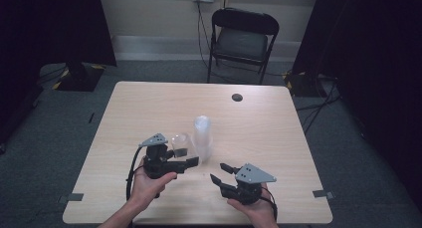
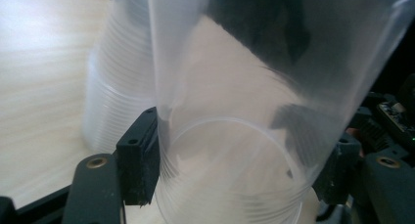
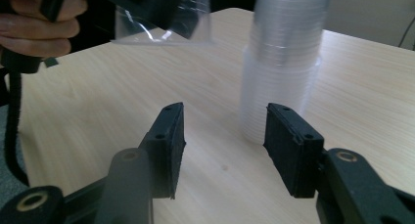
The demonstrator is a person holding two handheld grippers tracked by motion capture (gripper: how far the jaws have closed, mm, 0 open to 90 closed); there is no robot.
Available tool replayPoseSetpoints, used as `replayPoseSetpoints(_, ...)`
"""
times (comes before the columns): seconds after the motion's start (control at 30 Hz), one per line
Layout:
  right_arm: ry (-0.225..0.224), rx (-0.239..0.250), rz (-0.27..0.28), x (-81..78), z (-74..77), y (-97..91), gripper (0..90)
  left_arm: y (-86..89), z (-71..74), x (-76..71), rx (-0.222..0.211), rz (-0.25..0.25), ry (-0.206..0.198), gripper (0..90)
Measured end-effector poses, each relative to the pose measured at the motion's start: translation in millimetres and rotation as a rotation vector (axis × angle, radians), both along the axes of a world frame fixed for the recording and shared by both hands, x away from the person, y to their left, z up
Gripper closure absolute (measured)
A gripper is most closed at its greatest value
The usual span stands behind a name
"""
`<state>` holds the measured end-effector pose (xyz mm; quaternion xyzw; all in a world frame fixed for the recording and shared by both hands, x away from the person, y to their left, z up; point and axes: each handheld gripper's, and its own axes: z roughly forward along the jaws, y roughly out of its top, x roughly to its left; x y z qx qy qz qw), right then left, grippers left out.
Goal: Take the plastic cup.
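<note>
Clear plastic is what my left gripper (image 1: 186, 157) has hold of: a single cup (image 2: 254, 111), thin-walled and see-through. From the right gripper view the cup (image 3: 164, 21) hangs above the table (image 1: 149, 108) with its wide open rim facing down and tilted a little, so its long axis runs roughly up and down, leaning slightly. My left gripper's two black pads press on the cup's wall from either side, the jaws standing about a third open around it, and the cup sits just beside the stack of clear cups (image 1: 202, 137), to its left in the high view.

That stack stands upright on the table near the middle, mouths down, its long axis vertical; whether the single cup touches it I cannot tell.

My right gripper (image 1: 222, 174) is low over the table near my edge, aimed at the foot of the stack (image 3: 281, 62). Its jaws stand partly open, about halfway, with nothing between the pads and nothing touched; the stack is a little way beyond them.

No brand, label or writing that I can read shows on the cups, the grippers or the table
</note>
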<state>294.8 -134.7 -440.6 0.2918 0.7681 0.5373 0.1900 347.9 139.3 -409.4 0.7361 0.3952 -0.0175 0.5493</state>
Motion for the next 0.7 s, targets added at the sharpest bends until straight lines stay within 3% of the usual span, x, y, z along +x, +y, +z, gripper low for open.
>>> replayPoseSetpoints(0.07,-0.009,0.009,0.025,-3.8,-0.1,3.9,54.6,-2.1,-2.4,1.1,-0.033,-0.025,0.056,33.6)
replayPoseSetpoints(0.2,-0.057,0.018,0.059,-10.4,3.4,12.8,58.4,-5.5,-5.5,0.8,-0.041,-0.037,0.081,34.0)
replayPoseSetpoints(0.5,-0.089,-0.001,0.033,-6.9,-1.9,14.8,61.2,-10.3,-8.8,-0.1,-0.104,-0.075,0.145,33.9)
replayPoseSetpoints(0.7,-0.127,0.022,0.022,-8.0,-0.9,12.0,64.4,-13.6,-16.4,2.3,-0.157,-0.093,0.223,33.9)
